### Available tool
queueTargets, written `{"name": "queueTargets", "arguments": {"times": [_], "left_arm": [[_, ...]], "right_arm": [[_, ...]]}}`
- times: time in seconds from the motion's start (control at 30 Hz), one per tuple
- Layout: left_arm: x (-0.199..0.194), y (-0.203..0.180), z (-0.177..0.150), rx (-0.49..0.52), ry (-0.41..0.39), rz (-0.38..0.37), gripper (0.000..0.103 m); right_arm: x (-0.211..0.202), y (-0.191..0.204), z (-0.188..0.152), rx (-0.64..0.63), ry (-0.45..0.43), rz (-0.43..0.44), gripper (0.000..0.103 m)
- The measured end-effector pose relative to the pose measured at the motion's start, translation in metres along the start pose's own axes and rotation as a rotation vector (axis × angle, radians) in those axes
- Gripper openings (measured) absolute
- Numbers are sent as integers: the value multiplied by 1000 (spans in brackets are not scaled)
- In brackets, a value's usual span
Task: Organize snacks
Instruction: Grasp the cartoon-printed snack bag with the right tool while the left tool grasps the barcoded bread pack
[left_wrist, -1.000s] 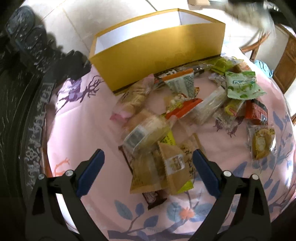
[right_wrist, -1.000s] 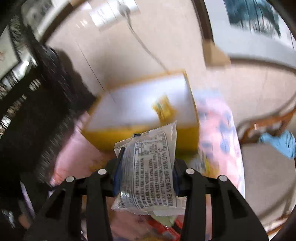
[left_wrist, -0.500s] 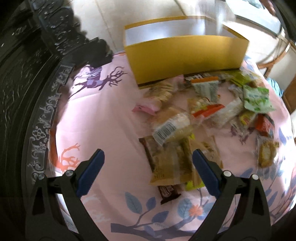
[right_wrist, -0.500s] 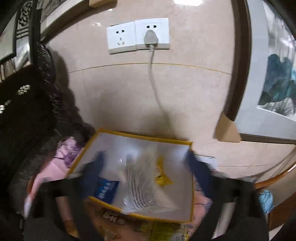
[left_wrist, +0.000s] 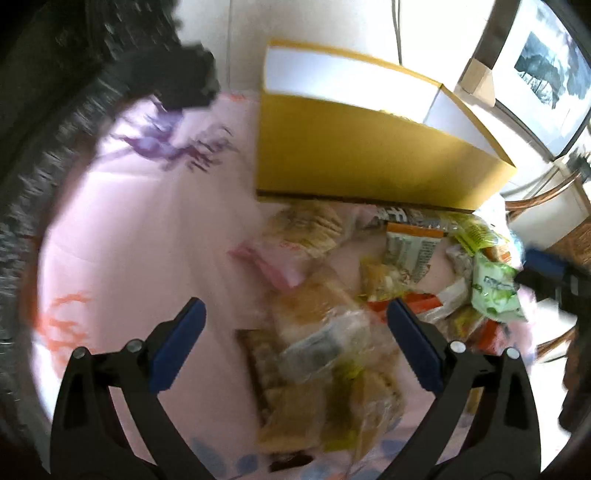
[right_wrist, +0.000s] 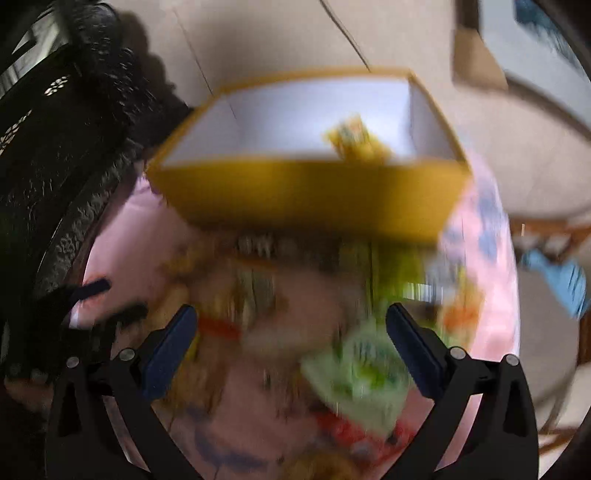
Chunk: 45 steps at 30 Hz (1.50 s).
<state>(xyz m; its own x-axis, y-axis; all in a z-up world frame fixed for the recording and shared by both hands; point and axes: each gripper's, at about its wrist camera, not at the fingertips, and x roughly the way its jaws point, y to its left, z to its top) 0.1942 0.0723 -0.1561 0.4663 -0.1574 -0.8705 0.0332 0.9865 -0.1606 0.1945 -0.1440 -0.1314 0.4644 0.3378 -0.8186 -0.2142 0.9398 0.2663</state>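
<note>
A yellow box (left_wrist: 369, 162) with a white inside stands at the back of the pink tablecloth (left_wrist: 147, 240); it also shows in the right wrist view (right_wrist: 310, 192), with a yellow packet (right_wrist: 354, 136) inside. A pile of wrapped snacks (left_wrist: 332, 314) lies in front of it. My left gripper (left_wrist: 295, 339) is open and empty above the pile's near end. My right gripper (right_wrist: 291, 339) is open and empty above the blurred snacks, near a green-and-white packet (right_wrist: 365, 369). The right gripper's blue pad (left_wrist: 543, 260) shows at the right edge of the left wrist view.
A dark carved chair back (left_wrist: 55, 110) curves around the table's left side. A wall with a hanging cable (right_wrist: 347, 40) is behind the box. A wooden chair with a blue cloth (right_wrist: 557, 280) stands to the right. Both views are motion-blurred.
My right gripper opened and let the white printed packet go over the box, then drew back down over the snack pile. My left gripper swung to the left and closer to the pile.
</note>
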Motion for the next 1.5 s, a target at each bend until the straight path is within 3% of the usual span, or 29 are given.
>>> {"name": "queueTargets", "arguments": {"times": [0.07,0.17,0.2,0.27,0.33,0.5,0.73,0.83,0.9,1.0,1.07,1.1,1.27,1.5], "left_arm": [[19,-3,2,-5,66,-31,100],[39,-2,2,-70,93,17,97],[44,1,1,-132,99,21,92],[47,6,2,-193,104,-13,69],[40,5,1,-204,89,-33,61],[9,4,-14,-139,50,-15,60],[-47,44,-57,-219,22,40,60],[-59,60,-77,-248,34,53,60],[-63,68,-89,-268,36,49,60],[-66,76,-99,-288,28,39,60],[-65,78,-103,-294,24,26,60],[-64,78,-103,-294,22,15,60],[-62,62,-101,-232,19,-64,60],[-74,35,-90,-109,-15,-157,60]], "right_arm": [[-5,-8,-13,0,25,-24,102],[-9,-20,-24,-8,42,-105,102],[-10,-24,-26,2,46,-117,102],[-12,-31,-30,31,56,-129,102],[-13,-32,-32,38,60,-124,102],[3,-5,-18,19,43,-58,102],[68,52,2,49,107,10,102],[98,70,4,16,146,-92,102],[113,71,2,29,190,-112,102],[118,72,1,40,155,-120,101],[114,70,-1,47,131,-111,68],[111,68,-1,60,135,-51,49],[97,59,-16,67,165,-24,46],[24,55,-31,123,69,2,46]]}}
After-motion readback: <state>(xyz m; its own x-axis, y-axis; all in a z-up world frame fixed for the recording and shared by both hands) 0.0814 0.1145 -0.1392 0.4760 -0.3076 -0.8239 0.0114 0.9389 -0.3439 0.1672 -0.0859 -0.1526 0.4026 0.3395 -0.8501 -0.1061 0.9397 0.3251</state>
